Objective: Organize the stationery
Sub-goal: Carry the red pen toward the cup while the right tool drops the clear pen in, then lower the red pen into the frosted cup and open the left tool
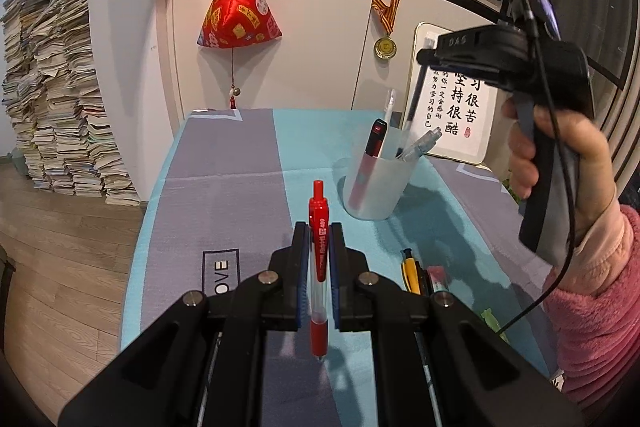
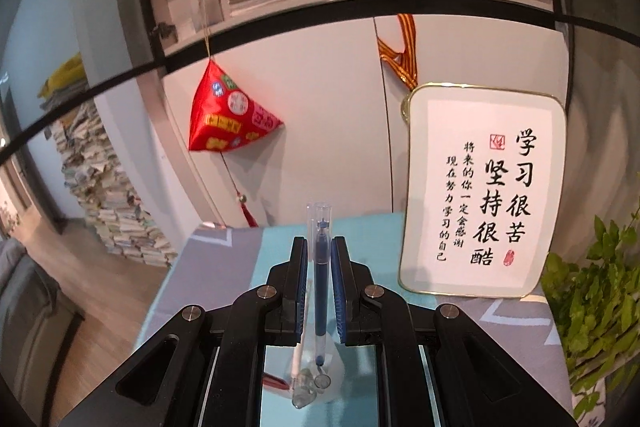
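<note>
Two pens are in hand. Nearest, the left gripper (image 1: 319, 239) is clamped on a red pen (image 1: 319, 247) running along its fingers, clicker forward, tip back. Just right of those fingers a yellow pen (image 1: 411, 275) and an eraser (image 1: 437, 277) lie loose, likely still to sort. Ahead and right stands the pen cup (image 1: 374, 187), already holding several pens. The right gripper (image 2: 319, 251) pinches a blue pen (image 2: 321, 283) upright, tip down over the cup.

One pen holder (image 1: 374, 187), two clamped pens, one framed calligraphy board (image 2: 480, 195).
</note>
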Demonstrator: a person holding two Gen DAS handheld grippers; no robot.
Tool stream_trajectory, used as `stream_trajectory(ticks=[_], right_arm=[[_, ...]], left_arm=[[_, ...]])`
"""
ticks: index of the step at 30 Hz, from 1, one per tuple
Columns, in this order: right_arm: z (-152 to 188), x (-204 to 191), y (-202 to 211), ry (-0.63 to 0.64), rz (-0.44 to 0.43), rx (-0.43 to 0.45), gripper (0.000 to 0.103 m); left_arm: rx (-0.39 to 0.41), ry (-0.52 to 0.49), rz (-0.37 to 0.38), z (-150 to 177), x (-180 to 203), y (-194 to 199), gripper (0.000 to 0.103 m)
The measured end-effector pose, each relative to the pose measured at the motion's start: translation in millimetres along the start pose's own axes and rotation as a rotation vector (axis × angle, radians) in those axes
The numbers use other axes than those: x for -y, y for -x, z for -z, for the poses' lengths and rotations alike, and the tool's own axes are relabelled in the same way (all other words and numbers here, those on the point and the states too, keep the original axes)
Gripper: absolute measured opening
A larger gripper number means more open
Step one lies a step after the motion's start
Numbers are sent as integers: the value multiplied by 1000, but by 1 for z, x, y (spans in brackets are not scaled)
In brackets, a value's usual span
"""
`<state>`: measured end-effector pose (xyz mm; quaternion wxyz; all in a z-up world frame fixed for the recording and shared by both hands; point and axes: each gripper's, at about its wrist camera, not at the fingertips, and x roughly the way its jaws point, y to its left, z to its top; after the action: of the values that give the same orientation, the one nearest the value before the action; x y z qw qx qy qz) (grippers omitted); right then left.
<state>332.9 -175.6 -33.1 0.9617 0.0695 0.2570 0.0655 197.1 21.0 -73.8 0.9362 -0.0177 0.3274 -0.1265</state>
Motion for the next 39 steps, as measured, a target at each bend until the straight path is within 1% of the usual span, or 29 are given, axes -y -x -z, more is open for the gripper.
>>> stream_trajectory(ticks=[6,13,21,25,30,34,37,39], right_arm=[[17,-3,-9,17,-8,-44,13],[33,1,-13,6,-16,-101,13],[42,8,-23,-20,-55,-181,13],[46,16,-23,-62,-87,-217,13],[50,23,-8,-67,-113,-220,13],[55,27,13,-47,-121,-202,13],[62,29,31,-22,-115,-181,13],[69,32,43,-10,-107,-175,15]], left_arm=[[3,0,-3,-1,0,2,8],[10,-1,1,-4,2,4,8],[10,-9,5,-5,8,7,8],[13,-13,4,-6,10,8,8],[17,-20,2,-10,15,7,8],[28,-30,0,-15,20,7,8],[49,-36,-1,-24,23,7,8],[67,-40,2,-37,27,5,8]])
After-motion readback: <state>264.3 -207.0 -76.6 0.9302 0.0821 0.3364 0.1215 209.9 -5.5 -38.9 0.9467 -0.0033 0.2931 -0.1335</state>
